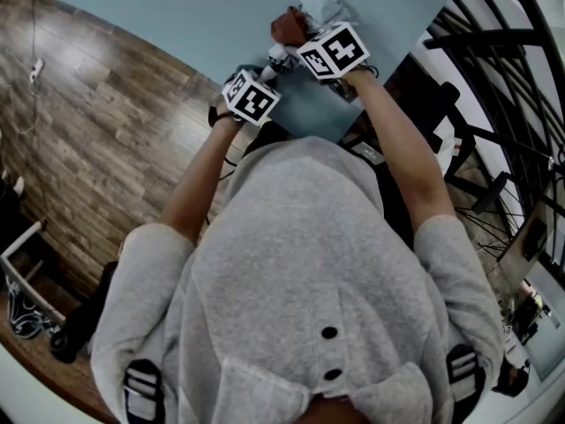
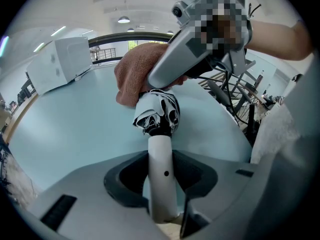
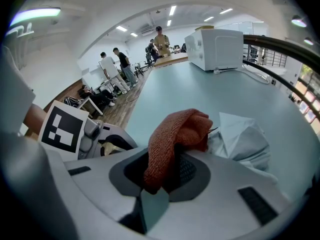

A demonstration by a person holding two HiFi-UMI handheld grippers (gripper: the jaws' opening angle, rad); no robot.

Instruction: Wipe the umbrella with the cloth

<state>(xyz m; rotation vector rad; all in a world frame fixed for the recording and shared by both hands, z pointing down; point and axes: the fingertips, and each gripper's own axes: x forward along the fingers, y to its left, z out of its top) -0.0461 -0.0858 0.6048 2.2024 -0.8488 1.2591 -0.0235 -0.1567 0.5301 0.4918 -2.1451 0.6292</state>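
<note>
My left gripper is shut on the white handle of a folded umbrella, whose black-and-white gathered canopy starts just past the jaws. The right gripper is shut on a rust-red cloth, which rests against the pale umbrella fabric. In the left gripper view the cloth lies on top of the umbrella, under the right gripper's grey body. From the head view both grippers meet over the light blue table, cloth beside the fabric.
A white microwave-like box stands at the far end of the table. People stand by desks in the background. Black metal frames and a railing run along the table's right side; wooden floor lies to the left.
</note>
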